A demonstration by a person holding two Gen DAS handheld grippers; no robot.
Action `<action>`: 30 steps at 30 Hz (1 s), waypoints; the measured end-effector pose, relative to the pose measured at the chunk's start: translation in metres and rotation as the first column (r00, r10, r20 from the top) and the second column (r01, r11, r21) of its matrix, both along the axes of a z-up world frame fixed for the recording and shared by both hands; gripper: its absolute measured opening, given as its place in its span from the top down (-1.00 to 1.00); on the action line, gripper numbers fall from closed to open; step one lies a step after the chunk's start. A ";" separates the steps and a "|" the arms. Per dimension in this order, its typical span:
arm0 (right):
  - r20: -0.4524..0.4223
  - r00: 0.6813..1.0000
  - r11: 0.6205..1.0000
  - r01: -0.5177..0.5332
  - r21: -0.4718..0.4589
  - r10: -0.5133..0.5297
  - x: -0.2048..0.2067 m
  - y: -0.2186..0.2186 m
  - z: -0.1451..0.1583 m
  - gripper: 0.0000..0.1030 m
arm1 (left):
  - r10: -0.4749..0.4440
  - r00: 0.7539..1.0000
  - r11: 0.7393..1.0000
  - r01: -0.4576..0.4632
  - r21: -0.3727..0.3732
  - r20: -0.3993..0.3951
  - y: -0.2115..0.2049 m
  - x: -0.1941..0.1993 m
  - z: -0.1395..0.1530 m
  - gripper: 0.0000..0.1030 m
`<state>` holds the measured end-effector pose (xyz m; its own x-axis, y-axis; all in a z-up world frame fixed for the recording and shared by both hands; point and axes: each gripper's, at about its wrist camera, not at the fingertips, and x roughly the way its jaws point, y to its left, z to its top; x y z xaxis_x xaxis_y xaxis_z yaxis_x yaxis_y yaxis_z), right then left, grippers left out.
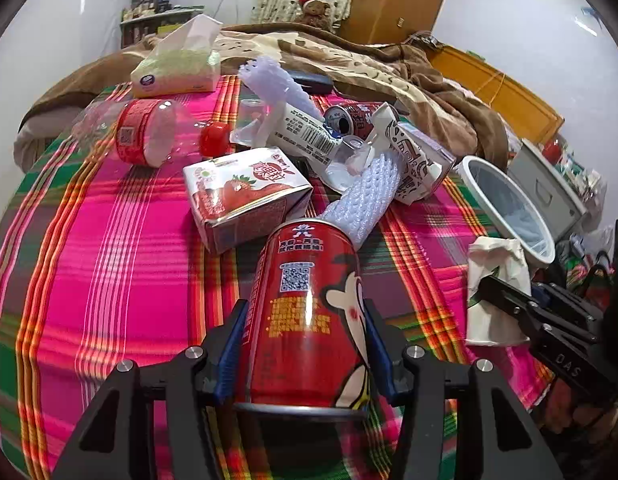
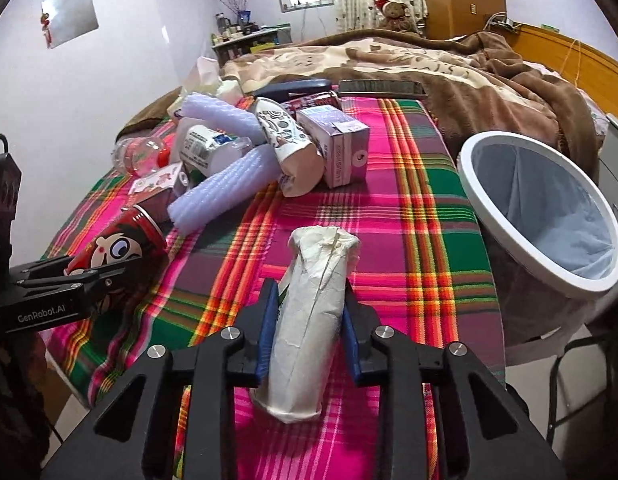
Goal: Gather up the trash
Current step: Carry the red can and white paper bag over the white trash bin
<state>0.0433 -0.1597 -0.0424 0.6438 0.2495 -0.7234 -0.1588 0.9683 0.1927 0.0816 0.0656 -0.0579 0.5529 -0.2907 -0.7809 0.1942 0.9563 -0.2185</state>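
Red can (image 1: 309,312) pinched by left gripper (image 1: 305,344), crushed paper cup (image 2: 309,320) by right gripper (image 2: 309,332); lift both straight up, then swing over to the bin (image 2: 489,184).

I saw a bed under a plaid cloth (image 1: 109,264), with a red can (image 1: 305,312), crumpled paper cup (image 2: 309,320), strawberry carton (image 1: 245,196), clear bottle (image 1: 149,132) and tissue pack (image 1: 177,68) lying on it.

- Red can (image 1: 305,312): base end hidden behind left gripper's frame, print too small to read.
- Trash bin (image 2: 509,216): lower body hidden by plaid cloth (image 2: 389,220).
- Shelf items (image 2: 245,26): too small to tell.
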 end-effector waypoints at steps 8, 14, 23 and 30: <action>0.027 1.000 1.000 -0.007 0.022 0.007 -0.002 -0.006 0.006 0.48 | 0.019 0.999 1.000 -0.019 -0.001 0.032 -0.004 -0.009 0.013 -0.02; 0.068 0.998 0.999 0.006 0.045 -0.009 -0.004 -0.020 0.019 0.48 | 0.011 0.998 1.000 -0.011 0.005 0.068 -0.017 -0.010 0.029 -0.02; 0.126 0.989 0.996 0.068 0.064 -0.076 0.000 -0.060 0.039 0.48 | -0.070 0.988 0.997 0.071 -0.003 0.138 -0.062 -0.002 0.060 -0.02; 0.144 0.976 0.986 0.157 0.063 -0.164 0.010 -0.111 0.048 0.48 | -0.146 0.977 0.988 0.151 -0.022 0.155 -0.114 0.017 0.074 -0.02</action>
